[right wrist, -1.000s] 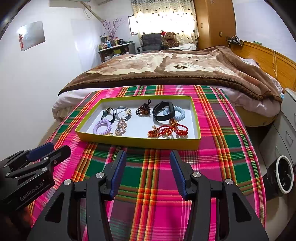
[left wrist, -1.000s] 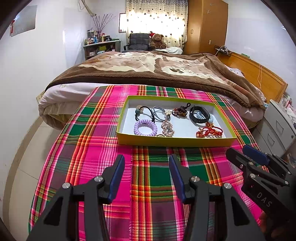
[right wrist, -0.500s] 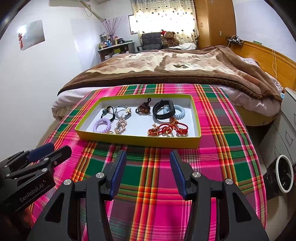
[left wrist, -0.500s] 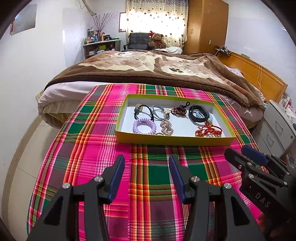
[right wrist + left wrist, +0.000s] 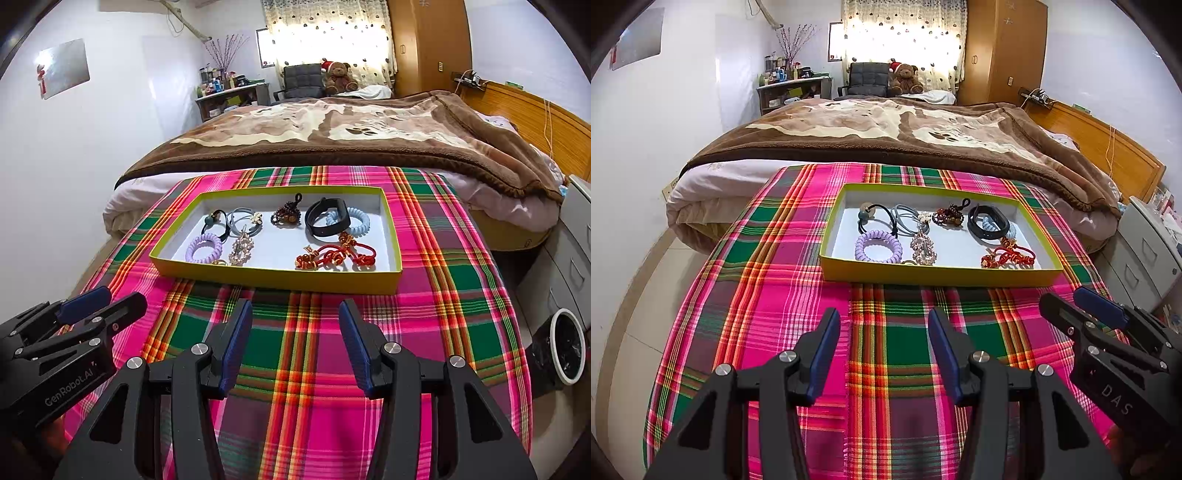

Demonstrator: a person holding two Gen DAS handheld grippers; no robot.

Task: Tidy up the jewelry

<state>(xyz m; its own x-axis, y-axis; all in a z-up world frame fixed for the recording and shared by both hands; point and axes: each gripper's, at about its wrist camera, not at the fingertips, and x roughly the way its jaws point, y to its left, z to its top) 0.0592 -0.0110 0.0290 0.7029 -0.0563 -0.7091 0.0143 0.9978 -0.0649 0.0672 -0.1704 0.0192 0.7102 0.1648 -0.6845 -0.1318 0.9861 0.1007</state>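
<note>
A yellow-green tray with a white floor sits on the plaid cloth. It holds several pieces: a purple coil tie, black and grey hair ties, a beaded clip, a dark bead bracelet, a black band, a blue coil tie and a red knotted cord. My left gripper is open and empty, short of the tray. My right gripper is open and empty, beside it.
The plaid cloth covers a table at the foot of a bed with a brown blanket. Grey drawers stand at the right. A white-rimmed bin sits on the floor at the right.
Both grippers have drawn back slightly from the tray, which sits a little farther off in both views. Both stay open and empty.
</note>
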